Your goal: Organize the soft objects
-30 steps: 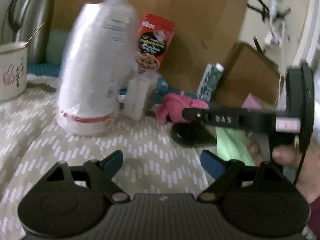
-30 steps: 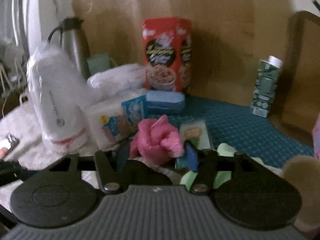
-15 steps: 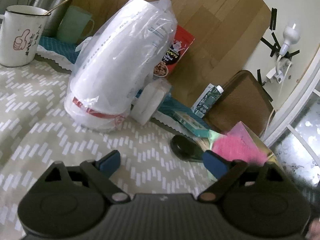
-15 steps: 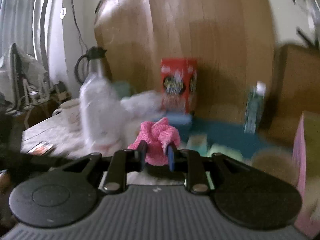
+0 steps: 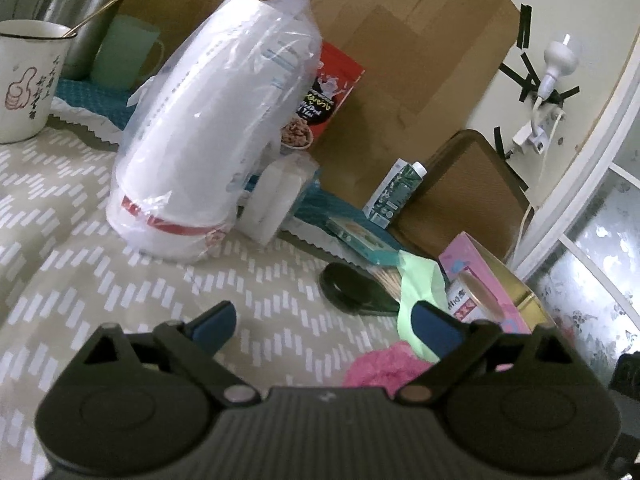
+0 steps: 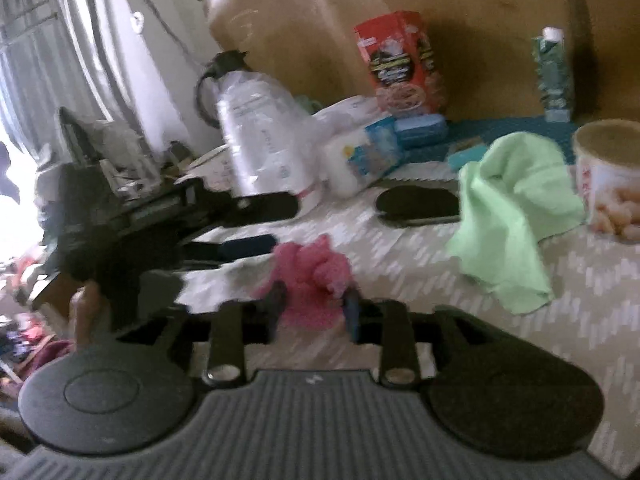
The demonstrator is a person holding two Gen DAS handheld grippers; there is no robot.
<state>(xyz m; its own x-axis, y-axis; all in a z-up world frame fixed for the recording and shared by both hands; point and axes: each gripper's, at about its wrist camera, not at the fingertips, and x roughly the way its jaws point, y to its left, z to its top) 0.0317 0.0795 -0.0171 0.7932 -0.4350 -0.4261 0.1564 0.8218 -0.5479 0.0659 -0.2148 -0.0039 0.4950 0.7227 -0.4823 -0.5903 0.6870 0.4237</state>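
A fluffy pink cloth lies on the patterned tablecloth, between the fingertips of my right gripper. Its jaws are opening and the pads flank the cloth loosely. The left wrist view shows the same pink cloth low down, beside the right finger of my left gripper. The left gripper is wide and still opening, with only tablecloth between its fingers. From the right wrist view my left gripper reaches in from the left, just behind the pink cloth. A crumpled light-green cloth lies to the right.
A bagged white roll stands mid-table, with a tissue pack, cereal box and green carton behind. A flat black object lies by the green cloth. A snack tin, pink box and mug stand around.
My right gripper carried the pink cloth from beside the tissue pack to the front of the table and its jaws spread apart. The left gripper opened wider and rolled a little.
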